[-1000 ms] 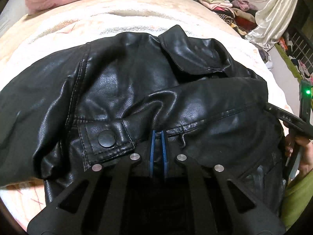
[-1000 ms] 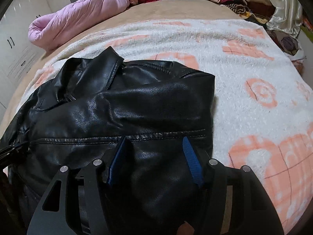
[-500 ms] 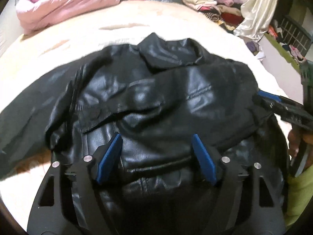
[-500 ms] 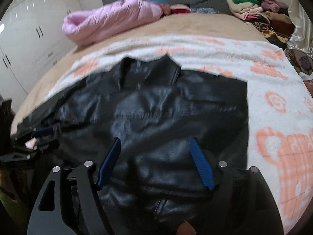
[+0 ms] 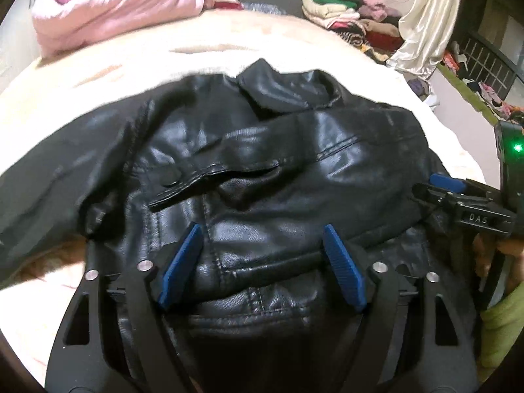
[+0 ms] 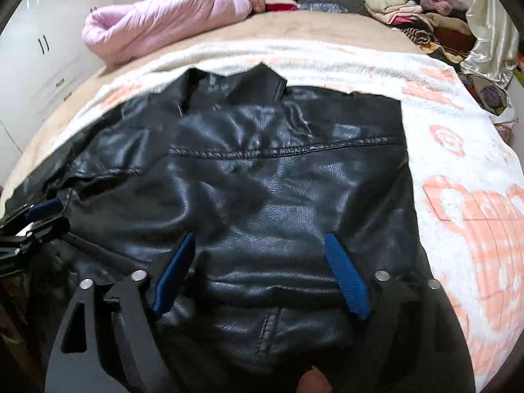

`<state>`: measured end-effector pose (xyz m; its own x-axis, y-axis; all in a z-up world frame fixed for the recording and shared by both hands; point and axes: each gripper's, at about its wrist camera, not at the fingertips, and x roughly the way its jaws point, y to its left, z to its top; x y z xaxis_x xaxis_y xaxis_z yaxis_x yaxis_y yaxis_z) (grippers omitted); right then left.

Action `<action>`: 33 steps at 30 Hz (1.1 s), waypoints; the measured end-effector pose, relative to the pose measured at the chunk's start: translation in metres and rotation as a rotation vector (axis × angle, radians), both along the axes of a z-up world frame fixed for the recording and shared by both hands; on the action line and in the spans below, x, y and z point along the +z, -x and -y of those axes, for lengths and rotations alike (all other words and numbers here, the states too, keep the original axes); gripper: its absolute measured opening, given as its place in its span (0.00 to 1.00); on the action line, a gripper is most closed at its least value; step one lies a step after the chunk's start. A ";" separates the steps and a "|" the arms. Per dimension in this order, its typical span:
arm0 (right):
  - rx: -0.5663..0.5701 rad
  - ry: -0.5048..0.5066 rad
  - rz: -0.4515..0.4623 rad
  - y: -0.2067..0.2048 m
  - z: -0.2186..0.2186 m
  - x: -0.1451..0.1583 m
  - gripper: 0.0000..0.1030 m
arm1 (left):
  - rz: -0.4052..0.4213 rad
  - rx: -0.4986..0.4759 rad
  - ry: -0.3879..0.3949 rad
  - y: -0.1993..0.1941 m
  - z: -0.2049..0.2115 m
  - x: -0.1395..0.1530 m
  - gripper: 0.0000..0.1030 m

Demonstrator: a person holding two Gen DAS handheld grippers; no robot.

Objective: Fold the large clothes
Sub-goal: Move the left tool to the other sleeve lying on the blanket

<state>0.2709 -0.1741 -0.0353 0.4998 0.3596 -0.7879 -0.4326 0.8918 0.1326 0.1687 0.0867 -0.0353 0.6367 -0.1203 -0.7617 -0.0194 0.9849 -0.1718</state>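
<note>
A black leather jacket [image 5: 288,170] lies folded on the bed with its collar [image 5: 278,91] at the far side; the right wrist view shows it too [image 6: 262,177]. My left gripper [image 5: 262,229] hovers over the near part of the jacket. Its jaws are opening and the blue pads [image 5: 183,262] touch nothing. My right gripper [image 6: 258,237] hangs over the jacket's near right part, jaws also opening, nothing pinched between them. Each gripper shows in the other's view: the right gripper [image 5: 442,183] at the jacket's right edge, the left gripper [image 6: 42,209] at its left edge.
A white blanket with peach patterns [image 6: 465,196] covers the bed. A pink duvet [image 6: 157,19] lies rolled at the far left. Folded clothes [image 6: 409,6] are stacked far right beside a cream curtain [image 5: 422,32]. White cupboards [image 6: 39,49] stand at the left.
My left gripper let go of the jacket fold it was shut on and opened wide. The right gripper opened further. Both pulled back toward the near edge, so more of the jacket shows.
</note>
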 end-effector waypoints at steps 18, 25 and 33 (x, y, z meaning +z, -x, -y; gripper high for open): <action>-0.045 -0.058 0.083 0.038 -0.016 0.038 0.96 | 0.044 0.095 0.078 0.018 -0.032 0.029 0.91; -0.004 -0.055 0.121 0.046 -0.044 0.056 0.96 | 0.045 0.139 0.053 0.024 -0.047 0.034 0.91; 0.072 -0.051 0.155 0.056 -0.085 0.072 0.96 | 0.045 0.195 0.045 0.033 -0.066 0.039 0.91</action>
<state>0.2145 -0.0887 0.0371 0.5853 0.4366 -0.6832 -0.5137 0.8516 0.1042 0.1359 0.1523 0.0037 0.6842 -0.0248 -0.7289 -0.2000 0.9547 -0.2202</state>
